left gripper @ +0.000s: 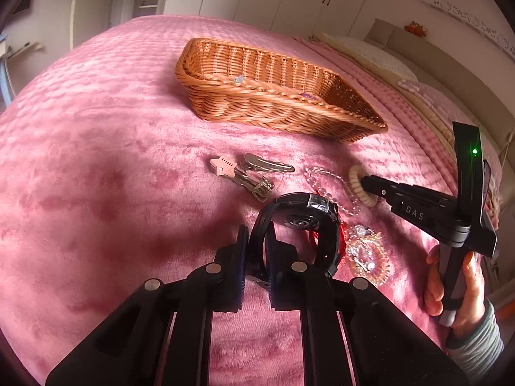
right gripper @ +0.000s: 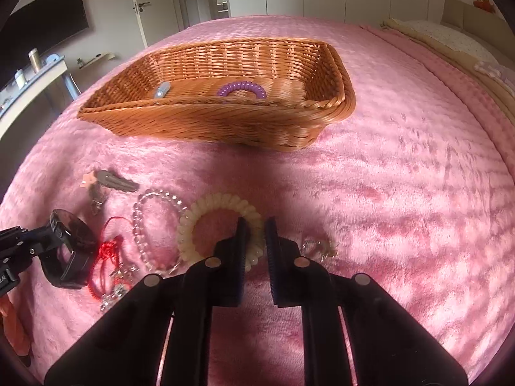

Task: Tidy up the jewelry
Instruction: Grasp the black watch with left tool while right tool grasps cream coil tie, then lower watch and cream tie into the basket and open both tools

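Note:
My left gripper (left gripper: 257,234) is shut on the strap of a black watch (left gripper: 299,222), which also shows in the right wrist view (right gripper: 69,251). My right gripper (right gripper: 256,225) is closed on the rim of a cream spiral hair tie (right gripper: 219,206), also seen in the left wrist view (left gripper: 357,183). A wicker basket (left gripper: 273,109) sits beyond on the pink bedspread; it holds a purple spiral tie (right gripper: 241,88) and a small blue clip (right gripper: 162,90).
Loose on the bedspread: a star hair clip (left gripper: 222,164), a silver clip (left gripper: 267,164), a clear bead bracelet (right gripper: 154,225), a red cord (right gripper: 109,257), sparkly gold jewelry (left gripper: 367,254) and a small piece (right gripper: 318,247) right of my right fingers. Pillows (right gripper: 450,38) lie far right.

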`<state>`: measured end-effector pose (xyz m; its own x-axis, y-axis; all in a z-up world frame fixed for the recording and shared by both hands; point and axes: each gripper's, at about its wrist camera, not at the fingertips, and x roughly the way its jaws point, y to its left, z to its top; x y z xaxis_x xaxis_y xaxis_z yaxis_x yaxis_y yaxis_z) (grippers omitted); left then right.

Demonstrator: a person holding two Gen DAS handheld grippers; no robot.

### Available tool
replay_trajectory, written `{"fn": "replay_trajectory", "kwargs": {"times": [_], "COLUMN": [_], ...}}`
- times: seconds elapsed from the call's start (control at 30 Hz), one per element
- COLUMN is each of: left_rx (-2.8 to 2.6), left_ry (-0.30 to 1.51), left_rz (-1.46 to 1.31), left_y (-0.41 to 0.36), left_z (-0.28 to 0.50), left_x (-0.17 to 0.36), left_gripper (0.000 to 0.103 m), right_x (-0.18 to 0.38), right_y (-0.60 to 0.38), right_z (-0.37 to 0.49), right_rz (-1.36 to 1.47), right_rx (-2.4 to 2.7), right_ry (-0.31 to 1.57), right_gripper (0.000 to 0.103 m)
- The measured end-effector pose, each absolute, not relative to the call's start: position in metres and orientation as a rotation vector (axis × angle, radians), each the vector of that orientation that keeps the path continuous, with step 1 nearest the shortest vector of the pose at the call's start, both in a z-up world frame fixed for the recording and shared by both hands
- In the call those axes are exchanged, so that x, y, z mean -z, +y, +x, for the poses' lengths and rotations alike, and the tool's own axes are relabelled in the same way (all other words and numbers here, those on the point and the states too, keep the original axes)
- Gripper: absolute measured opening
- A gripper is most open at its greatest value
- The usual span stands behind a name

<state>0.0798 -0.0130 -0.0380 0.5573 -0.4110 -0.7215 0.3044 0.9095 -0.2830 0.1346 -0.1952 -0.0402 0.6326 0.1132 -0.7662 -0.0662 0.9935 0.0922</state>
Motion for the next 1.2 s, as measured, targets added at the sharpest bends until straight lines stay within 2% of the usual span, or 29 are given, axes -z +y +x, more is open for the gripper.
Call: {"fn": "replay_trajectory", "kwargs": {"times": [0.27, 0.43, 0.57, 0.77, 0.97, 1.2], "left_rx": [0.441, 0.449, 0.461, 0.452, 0.424, 0.37], "left_ry": [0.795, 0.707, 0.648, 0.608, 0.637, 0.694], "left_rz": [-0.157, -0.165, -0.166, -0.177, -0.173, -0.146], "left_y": [-0.011, -0.011, -0.016, -0.03, -0.043, -0.053], "left_z": [0.054, 0.051, 0.07, 0.129, 0.189, 0.234], "left_x": [0.012, -0.027, -0.059, -0.088, -0.081, -0.043], "left_gripper": [0.008, 0.008, 0.008, 0.009, 0.009, 0.009], "right_x": [0.019, -0.022, -0.063, -0.095, -0.093, -0.059], "right_y": [-0.203, -0.201, -0.201, -0.195, -0.196, -0.197], "right_z": [0.1, 0.083, 0.091, 0.141, 0.202, 0.248], "right_rz": [0.123, 0.115, 0.108, 0.101, 0.118, 0.135], "right_rx": [-0.122, -0.135, -0.133, -0.113, -0.113, -0.11], "right_ry": [0.826, 0.743, 0.671, 0.629, 0.667, 0.759], "right_gripper": [0.01, 0.01, 0.01, 0.01, 0.01, 0.01]}}
